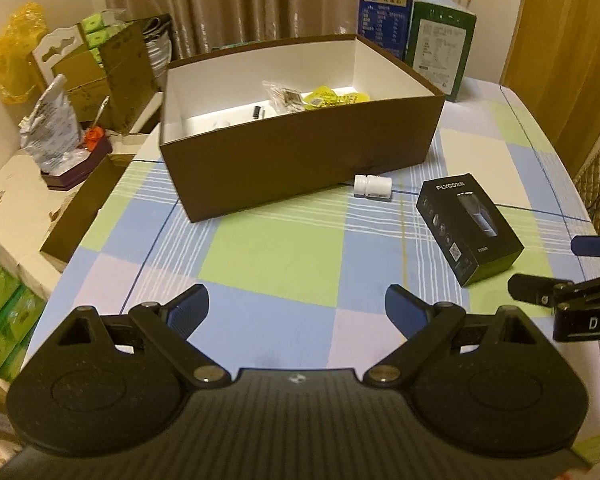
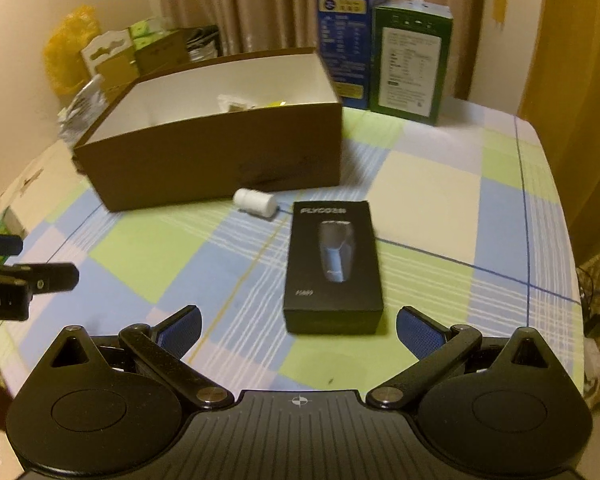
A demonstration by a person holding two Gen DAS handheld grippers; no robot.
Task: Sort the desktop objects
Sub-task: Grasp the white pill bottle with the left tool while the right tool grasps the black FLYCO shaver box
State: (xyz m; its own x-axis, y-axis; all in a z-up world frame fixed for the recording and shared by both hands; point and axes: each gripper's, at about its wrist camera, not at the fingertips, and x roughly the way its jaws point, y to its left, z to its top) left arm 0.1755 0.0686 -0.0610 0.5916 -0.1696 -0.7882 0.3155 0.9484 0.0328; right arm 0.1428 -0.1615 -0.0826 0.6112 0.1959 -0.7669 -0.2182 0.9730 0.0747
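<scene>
- Left gripper (image 1: 297,312): jaws spread wide, nothing between them; it hovers over the checked tablecloth (image 1: 268,256), with bare cloth beneath the blue pads (image 1: 184,312).
- Right gripper (image 2: 299,330): jaws likewise wide and empty; the black shaver box (image 2: 333,268) lies flat on the cloth at 12 o'clock, just beyond the fingertips, not touched.
- White bottle (image 1: 373,187): on its side on the cloth, just beside the front wall of the brown open box (image 1: 300,160); contact cannot be told; at 11 o'clock of the shaver box in the right wrist view.
- Brown open box: stands at 12 o'clock of the left gripper; inside, toward the far right corner, a clear packet (image 1: 283,96) and a yellow packet (image 1: 332,99).
- Behind the box at 1 o'clock: a blue carton (image 1: 384,8) and a green carton (image 1: 440,46), upright, side by side.
</scene>
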